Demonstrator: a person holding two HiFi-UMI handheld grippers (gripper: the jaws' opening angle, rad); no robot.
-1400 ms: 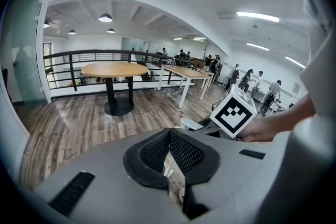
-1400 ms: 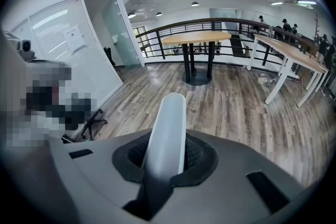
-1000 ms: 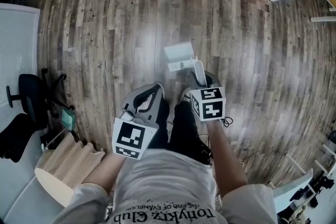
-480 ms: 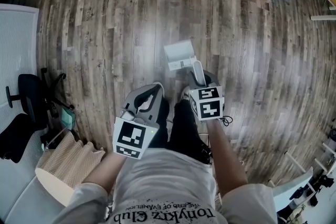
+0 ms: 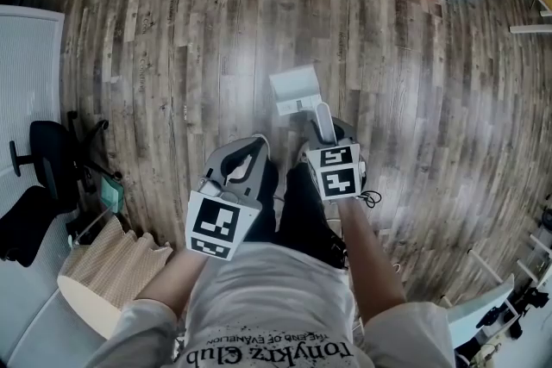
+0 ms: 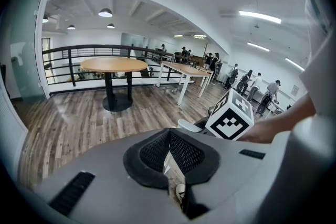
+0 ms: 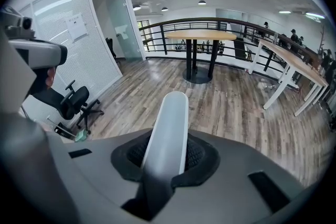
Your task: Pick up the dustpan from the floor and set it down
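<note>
Head view: dustpan [image 5: 293, 90], white, low by the wood floor [image 5: 155, 56] just ahead of you. Its handle [image 5: 323, 116] slants back into your right gripper [image 5: 330, 132]. Your left gripper [image 5: 252, 152] is alongside, clear of it.
Left gripper view: jaws together, nothing between them.
Right gripper view: jaws opening, with the handle [image 7: 169, 123] lying between them.
</note>
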